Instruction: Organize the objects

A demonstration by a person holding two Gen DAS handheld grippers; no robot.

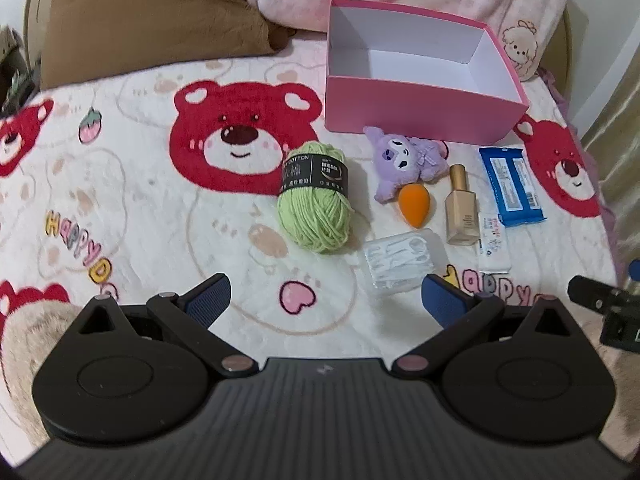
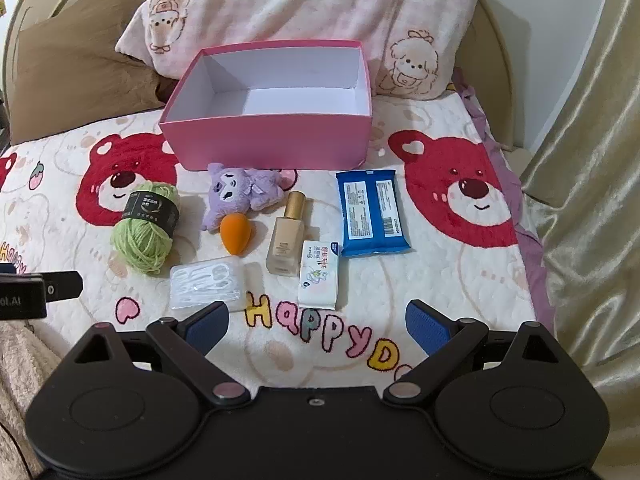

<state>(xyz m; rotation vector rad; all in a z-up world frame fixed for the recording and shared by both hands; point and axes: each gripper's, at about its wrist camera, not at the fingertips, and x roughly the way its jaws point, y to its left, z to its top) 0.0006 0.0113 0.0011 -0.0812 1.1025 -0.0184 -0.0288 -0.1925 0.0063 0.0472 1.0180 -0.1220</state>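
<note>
On a bear-print blanket (image 2: 440,280), a pink box (image 2: 268,140) sits mid-frame above scattered items; left gripper (image 1: 326,300) and right gripper (image 2: 318,322) both spread wide, empty.

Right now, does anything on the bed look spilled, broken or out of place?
Nothing spilled or broken. The bottle lies on its side with its cap on, and the pink box is empty; everything else lies loose on the blanket.
</note>
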